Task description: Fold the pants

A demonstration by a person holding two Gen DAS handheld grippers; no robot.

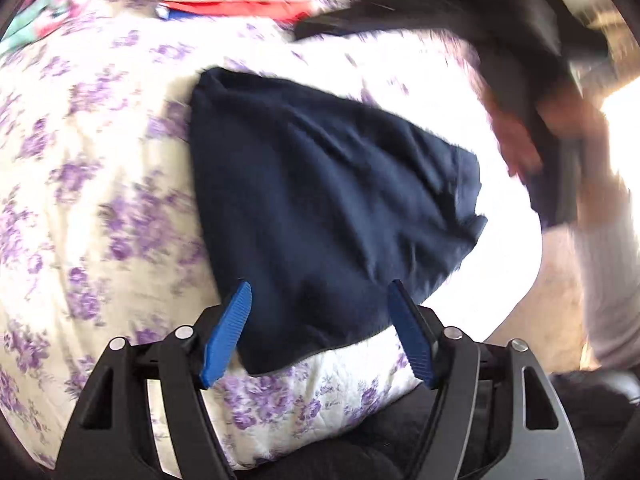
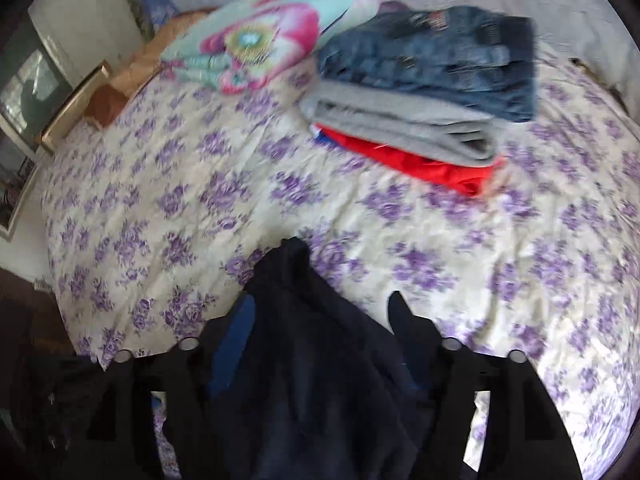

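Left wrist view: crumpled navy pants (image 1: 320,208) on floral quilted bedspread (image 1: 100,184).

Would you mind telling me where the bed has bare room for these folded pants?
Free: floral bedspread between the navy pants, pillow and clothes stack, plus right of the pants. Crowded: the far edge.
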